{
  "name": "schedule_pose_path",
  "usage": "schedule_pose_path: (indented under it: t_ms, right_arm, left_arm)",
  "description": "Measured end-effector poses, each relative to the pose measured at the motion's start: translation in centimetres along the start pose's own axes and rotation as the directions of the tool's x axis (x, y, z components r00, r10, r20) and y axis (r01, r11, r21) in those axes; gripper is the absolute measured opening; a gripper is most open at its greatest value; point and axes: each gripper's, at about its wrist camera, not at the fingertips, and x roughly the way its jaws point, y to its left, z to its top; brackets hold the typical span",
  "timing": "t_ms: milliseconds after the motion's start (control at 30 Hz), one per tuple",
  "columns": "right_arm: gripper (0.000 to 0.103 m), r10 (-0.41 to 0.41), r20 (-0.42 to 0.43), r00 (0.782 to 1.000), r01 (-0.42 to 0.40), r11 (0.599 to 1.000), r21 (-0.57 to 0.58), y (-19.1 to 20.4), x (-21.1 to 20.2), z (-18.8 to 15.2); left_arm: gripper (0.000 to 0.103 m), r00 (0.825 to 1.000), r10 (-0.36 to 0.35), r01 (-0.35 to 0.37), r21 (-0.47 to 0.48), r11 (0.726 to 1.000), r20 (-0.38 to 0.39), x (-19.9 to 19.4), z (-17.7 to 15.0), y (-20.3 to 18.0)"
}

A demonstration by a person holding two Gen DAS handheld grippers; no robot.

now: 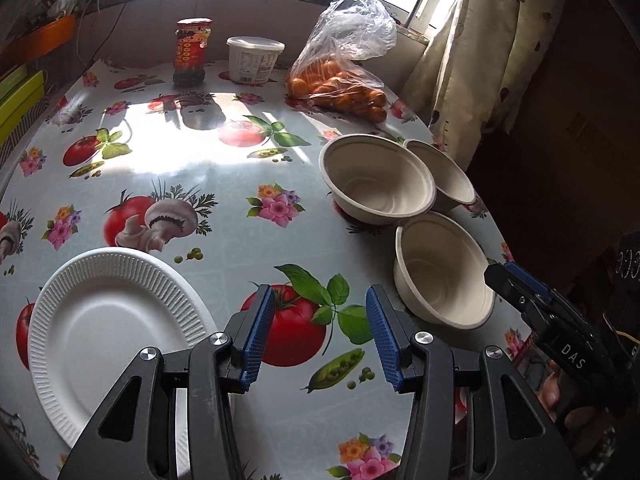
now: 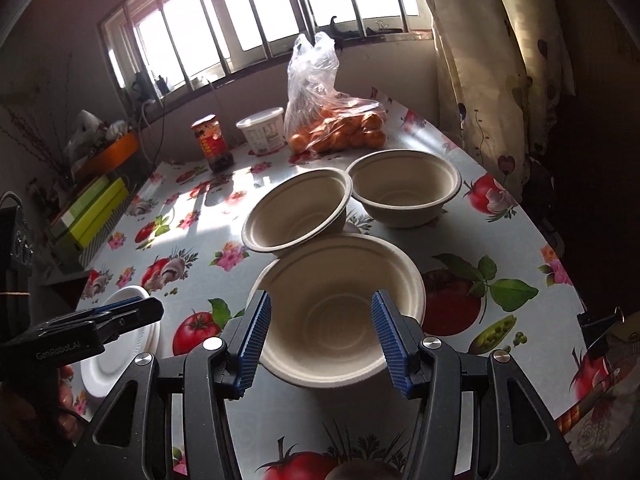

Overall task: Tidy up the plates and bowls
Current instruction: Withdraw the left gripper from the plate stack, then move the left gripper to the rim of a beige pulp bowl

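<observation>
Three beige paper bowls stand on the patterned table. The nearest bowl [image 2: 336,312] [image 1: 444,276] sits between the tips of my open right gripper [image 2: 320,332]. A tilted bowl [image 2: 298,210] [image 1: 376,180] leans just behind it. The third bowl [image 2: 404,188] [image 1: 444,176] stands behind to the right. A white paper plate [image 1: 116,340] [image 2: 120,344] lies at the near left. My left gripper [image 1: 320,340] is open and empty over the tablecloth, right of the plate. In the left wrist view the right gripper [image 1: 516,284] shows at the right.
At the back stand a red-lidded jar [image 1: 191,52], a white tub [image 1: 254,60] and a plastic bag of oranges [image 1: 340,80]. Green boxes [image 2: 92,216] and an orange tray [image 2: 108,152] lie to the left. A curtain [image 2: 500,80] hangs at the right. The table edge [image 2: 560,264] curves right.
</observation>
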Motion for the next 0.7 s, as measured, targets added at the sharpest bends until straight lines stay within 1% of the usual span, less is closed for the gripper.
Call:
schedule_pose_path:
  t_ms: [100, 200, 300, 400, 533, 700]
  right_arm:
    - [0.053, -0.048, -0.004, 0.999, 0.048, 0.998, 0.040, -2.3, 0.2, 0.2]
    - [0.053, -0.066, -0.022, 0.998, 0.067, 0.994, 0.083, -4.3, 0.8, 0.0]
    - [0.053, -0.066, -0.053, 0.996, 0.071, 0.992, 0.105, -5.5, 1.5, -0.1]
    - [0.053, -0.028, -0.070, 0.997, 0.037, 0.992, 0.122, -6.1, 2.0, -0.4]
    - [0.052, -0.004, -0.081, 0.997, 0.014, 0.992, 0.123, -6.3, 2.5, -0.6]
    - [0.037, 0.007, -0.084, 0.996, 0.001, 0.995, 0.102, -6.1, 2.5, -0.6]
  left_arm:
    - [0.049, 0.999, -0.034, 0.034, 0.004, 0.999, -0.024, 1.4, 0.5, -1.3]
    - [0.049, 0.997, -0.056, 0.056, 0.015, 0.998, -0.045, 2.7, 0.7, -2.5]
    - [0.049, 0.995, -0.076, 0.078, 0.021, 0.997, -0.058, 3.5, 0.9, -3.4]
    - [0.049, 0.992, -0.099, 0.101, 0.022, 0.995, -0.075, 4.5, 1.0, -4.1]
    - [0.049, 0.987, -0.130, 0.133, 0.020, 0.991, -0.096, 5.5, 1.1, -4.8]
    - [0.049, 0.978, -0.171, 0.177, 0.042, 0.983, -0.119, 6.0, 1.0, -6.0]
